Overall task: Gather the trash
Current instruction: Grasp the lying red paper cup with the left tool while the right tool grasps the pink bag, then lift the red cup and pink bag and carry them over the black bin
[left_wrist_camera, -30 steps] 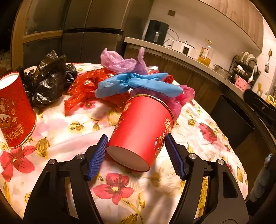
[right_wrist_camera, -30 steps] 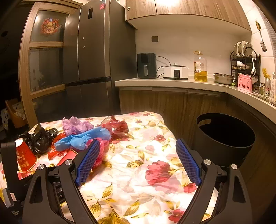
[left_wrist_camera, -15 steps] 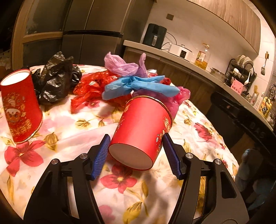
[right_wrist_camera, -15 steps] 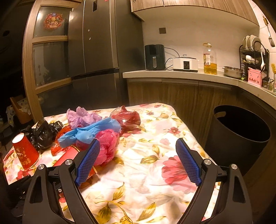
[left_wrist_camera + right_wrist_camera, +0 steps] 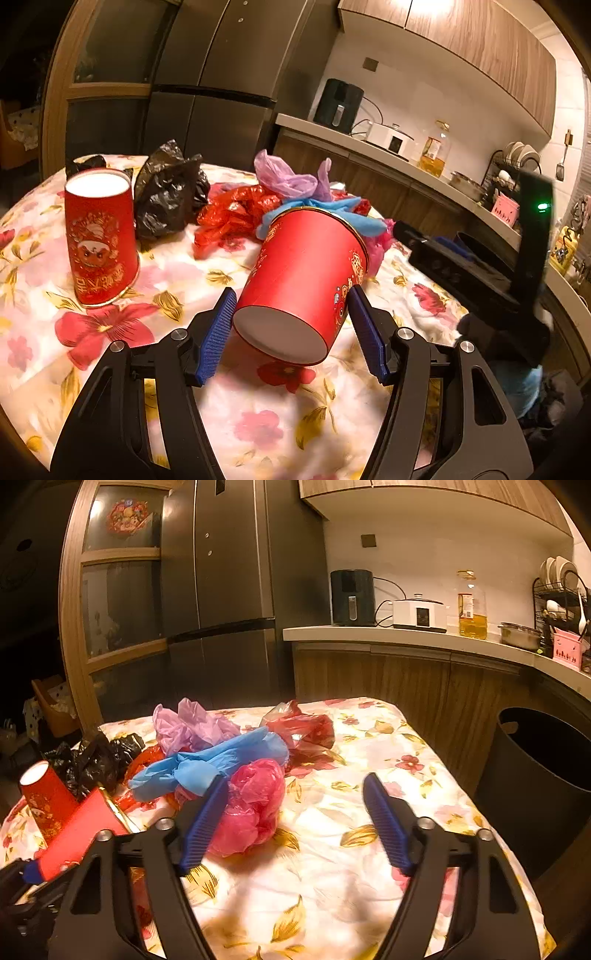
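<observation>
While the left gripper (image 5: 291, 328) clamps a cup (image 5: 303, 280), now lifted, the right gripper's (image 5: 295, 819) empty jaws have just narrowed beside the pink bag (image 5: 251, 805), so binning comes next.

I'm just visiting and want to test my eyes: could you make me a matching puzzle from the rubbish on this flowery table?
Things:
1. Tipped red paper cup
2. Second red paper cup
3. Crumpled black plastic bag
4. Round black bin

Places or states:
A. Beside the table
B. Between the left gripper's pads
C. Standing upside down
D. Behind the upside-down cup

Pairs: 1-B, 2-C, 3-D, 4-A
</observation>
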`<state>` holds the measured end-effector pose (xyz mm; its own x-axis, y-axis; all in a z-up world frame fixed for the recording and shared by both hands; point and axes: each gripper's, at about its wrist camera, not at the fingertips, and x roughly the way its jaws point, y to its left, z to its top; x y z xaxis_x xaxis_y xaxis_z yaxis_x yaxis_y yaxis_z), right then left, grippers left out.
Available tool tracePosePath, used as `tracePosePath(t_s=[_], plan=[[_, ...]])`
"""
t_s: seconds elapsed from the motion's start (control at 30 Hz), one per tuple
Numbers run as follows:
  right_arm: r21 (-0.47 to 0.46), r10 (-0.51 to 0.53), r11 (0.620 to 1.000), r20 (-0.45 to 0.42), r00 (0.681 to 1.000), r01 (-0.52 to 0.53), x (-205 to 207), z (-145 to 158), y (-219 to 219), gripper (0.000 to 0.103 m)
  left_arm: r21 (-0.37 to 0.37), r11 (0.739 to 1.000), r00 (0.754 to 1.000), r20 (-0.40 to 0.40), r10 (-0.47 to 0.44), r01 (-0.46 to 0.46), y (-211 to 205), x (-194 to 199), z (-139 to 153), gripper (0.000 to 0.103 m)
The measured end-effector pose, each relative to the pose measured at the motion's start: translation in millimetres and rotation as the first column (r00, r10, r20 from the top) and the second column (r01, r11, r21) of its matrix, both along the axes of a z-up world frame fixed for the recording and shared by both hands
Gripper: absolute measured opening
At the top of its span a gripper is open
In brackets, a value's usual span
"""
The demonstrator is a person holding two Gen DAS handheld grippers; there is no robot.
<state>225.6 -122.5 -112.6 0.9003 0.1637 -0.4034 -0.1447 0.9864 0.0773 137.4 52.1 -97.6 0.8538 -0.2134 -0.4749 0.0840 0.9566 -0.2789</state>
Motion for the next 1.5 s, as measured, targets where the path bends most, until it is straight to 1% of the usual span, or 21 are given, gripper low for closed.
tracePosePath(t_s=[0.07, 0.13, 0.17, 0.2, 0.23, 0.3, 0.33, 0.43, 0.63, 1.17, 1.5], plan=[[0.004, 0.014, 1.000, -0.017, 1.000, -0.014, 6, -3, 3, 0.059, 0.000, 1.000, 1.000, 0.008, 0.000, 0.000, 1, -1, 2, 0.061], [0.004, 0.032, 0.999, -0.037, 0.999, -0.032, 10, -6, 5, 0.044, 0.001, 1.000, 1.000, 0.010, 0.001, -0.001, 2, -1, 3, 0.061], [0.004, 0.039, 0.999, -0.043, 0.998, -0.038, 12, -6, 5, 0.041, 0.001, 1.000, 1.000, 0.010, 0.002, -0.002, 2, -1, 3, 0.061], [0.006, 0.049, 0.999, -0.049, 0.998, -0.048, 13, -8, 6, 0.035, -0.001, 1.000, 1.000, 0.009, 0.002, -0.002, 3, -1, 3, 0.061], [0.008, 0.057, 0.998, -0.054, 0.997, -0.056, 14, -9, 6, 0.025, -0.004, 1.000, 1.000, 0.009, 0.002, -0.002, 3, -1, 3, 0.061], [0.006, 0.064, 0.998, -0.056, 0.996, -0.064, 13, -10, 6, 0.013, -0.004, 1.000, 1.000, 0.012, 0.003, -0.003, 4, -2, 3, 0.061], [0.008, 0.066, 0.998, -0.054, 0.996, -0.066, 12, -10, 5, 0.010, -0.004, 1.000, 1.000, 0.013, 0.002, -0.002, 4, -2, 4, 0.061], [0.024, 0.064, 0.998, -0.049, 0.997, -0.063, 8, -6, 0, 0.007, -0.005, 1.000, 1.000, 0.020, 0.001, -0.001, 4, -4, 6, 0.061], [0.050, 0.037, 0.998, -0.009, 0.999, -0.037, -9, 11, -18, 0.004, -0.008, 1.000, 0.999, 0.037, -0.004, 0.004, 0, -8, 12, 0.061], [0.064, 0.019, 0.998, 0.092, 0.996, -0.025, -66, 48, -55, 0.004, 0.005, 1.000, 0.995, 0.091, -0.028, 0.027, -25, -33, 32, 0.061], [0.083, -0.012, 0.997, 0.152, 0.988, 0.000, -95, 67, -81, 0.003, 0.029, 0.998, 0.991, 0.124, -0.059, 0.056, -52, -42, 47, 0.061]])
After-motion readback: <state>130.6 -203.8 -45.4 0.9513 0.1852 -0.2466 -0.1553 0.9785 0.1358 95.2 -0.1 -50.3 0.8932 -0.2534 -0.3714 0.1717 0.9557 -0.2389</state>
